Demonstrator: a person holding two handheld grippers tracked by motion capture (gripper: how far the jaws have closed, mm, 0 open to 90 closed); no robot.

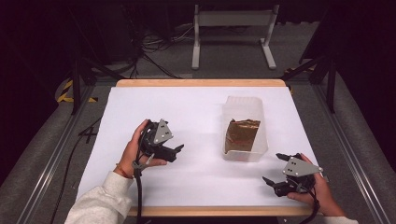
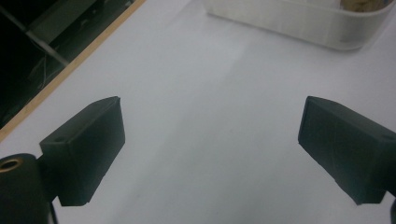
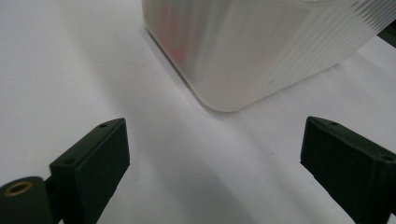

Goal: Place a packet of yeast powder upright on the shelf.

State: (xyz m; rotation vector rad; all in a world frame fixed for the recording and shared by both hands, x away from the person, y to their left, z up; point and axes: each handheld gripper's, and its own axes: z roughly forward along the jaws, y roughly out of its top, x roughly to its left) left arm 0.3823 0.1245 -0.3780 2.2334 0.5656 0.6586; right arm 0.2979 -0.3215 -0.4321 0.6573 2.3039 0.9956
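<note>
A translucent plastic container [image 1: 244, 129] stands on the white table [image 1: 196, 116], right of the middle, with a brown-gold foil packet [image 1: 242, 135] lying inside it. My left gripper [image 1: 176, 153] is held low over the table left of the container, jaws pointing right toward it. In the left gripper view this gripper [image 2: 212, 112] is open with bare white table between the jaws, and the container [image 2: 289, 18] lies farther off. My right gripper [image 1: 273, 168] rests near the front right, open. In the right gripper view, my right gripper [image 3: 215, 126] faces a rounded corner of the container [image 3: 243, 46].
The table's wooden edge [image 1: 201, 83] runs along the far side and also the front. A white metal stand [image 1: 232, 32] is on the floor beyond the table. Dark tripod legs and cables stand at both sides.
</note>
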